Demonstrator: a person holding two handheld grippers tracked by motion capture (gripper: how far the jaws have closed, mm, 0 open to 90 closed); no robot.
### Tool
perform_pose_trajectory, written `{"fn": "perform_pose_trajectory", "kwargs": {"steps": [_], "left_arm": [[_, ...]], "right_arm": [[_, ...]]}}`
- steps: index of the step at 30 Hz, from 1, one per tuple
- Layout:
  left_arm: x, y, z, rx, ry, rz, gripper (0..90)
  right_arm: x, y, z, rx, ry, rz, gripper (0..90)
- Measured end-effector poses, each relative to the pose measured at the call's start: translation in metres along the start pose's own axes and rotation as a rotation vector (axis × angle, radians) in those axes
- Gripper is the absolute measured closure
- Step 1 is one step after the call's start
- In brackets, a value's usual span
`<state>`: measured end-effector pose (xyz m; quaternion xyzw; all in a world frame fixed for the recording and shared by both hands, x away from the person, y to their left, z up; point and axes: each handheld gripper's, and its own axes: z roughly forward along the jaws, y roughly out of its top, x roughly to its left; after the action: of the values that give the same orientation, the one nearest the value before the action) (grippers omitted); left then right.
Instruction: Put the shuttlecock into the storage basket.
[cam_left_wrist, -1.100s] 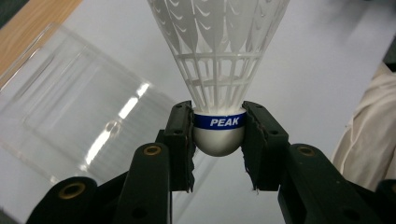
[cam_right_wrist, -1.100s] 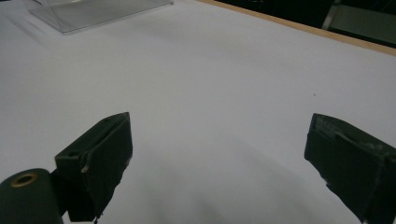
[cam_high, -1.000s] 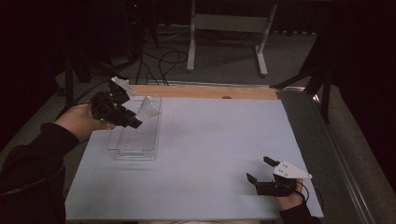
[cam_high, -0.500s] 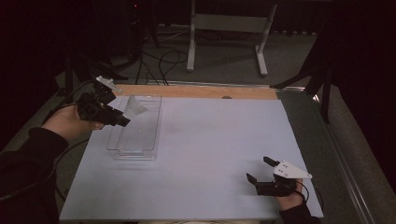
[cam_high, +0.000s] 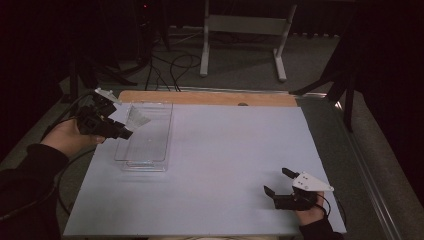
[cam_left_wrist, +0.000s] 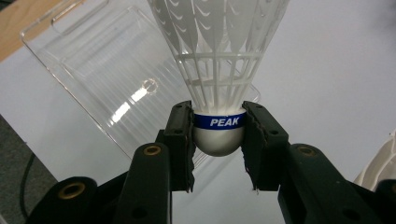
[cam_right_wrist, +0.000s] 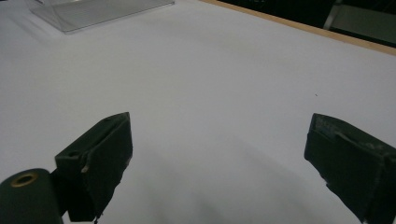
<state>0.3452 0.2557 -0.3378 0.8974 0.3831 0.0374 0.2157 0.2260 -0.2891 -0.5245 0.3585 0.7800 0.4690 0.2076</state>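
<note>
Pulled back toward the desk's (cam_high: 210, 200) far-left corner, left gripper (cam_high: 123, 133) pinching the shuttlecock (cam_left_wrist: 219, 70) by its cork, skirt aimed over the clear tray (cam_high: 150, 150) just beside; right gripper (cam_high: 280, 186) spread, idle near-right.

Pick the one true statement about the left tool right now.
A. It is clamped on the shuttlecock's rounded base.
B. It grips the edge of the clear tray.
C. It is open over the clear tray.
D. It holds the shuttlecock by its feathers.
A: in the left gripper view the left tool has its jaws pressed on either side of the shuttlecock at its rounded base, the feather skirt pointing away, above the clear tray.
</note>
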Motion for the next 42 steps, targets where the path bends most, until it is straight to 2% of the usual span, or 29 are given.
{"fn": "perform_pose_trajectory", "kwargs": {"steps": [7, 10, 14, 25, 30, 34, 42], "left_arm": [[0.009, -0.010, 0.016, -0.009, -0.005, -0.040, 66.1], [0.010, -0.013, 0.024, -0.004, -0.002, -0.046, 66.0], [0.014, -0.018, 0.035, 0.002, -0.019, -0.057, 66.0], [0.026, -0.036, 0.062, 0.048, 0.025, -0.106, 66.0], [0.029, -0.043, 0.067, 0.070, 0.087, -0.118, 65.9], [0.031, -0.046, 0.071, 0.094, 0.097, -0.135, 65.9], [0.031, -0.051, 0.081, 0.141, 0.079, -0.123, 65.8]], "right_arm": [[0.001, 0.000, 0.000, 0.000, 0.001, -0.008, 8.0], [0.001, 0.000, 0.001, 0.002, 0.003, -0.006, 7.9], [0.001, 0.000, 0.001, 0.002, 0.005, -0.007, 7.9], [0.001, 0.000, 0.001, 0.004, 0.010, -0.008, 8.0], [0.001, 0.000, 0.002, 0.007, 0.012, -0.011, 8.0], [0.001, 0.000, 0.002, 0.010, 0.011, -0.012, 8.0], [0.001, 0.000, 0.002, 0.010, 0.014, -0.010, 8.0]]}}
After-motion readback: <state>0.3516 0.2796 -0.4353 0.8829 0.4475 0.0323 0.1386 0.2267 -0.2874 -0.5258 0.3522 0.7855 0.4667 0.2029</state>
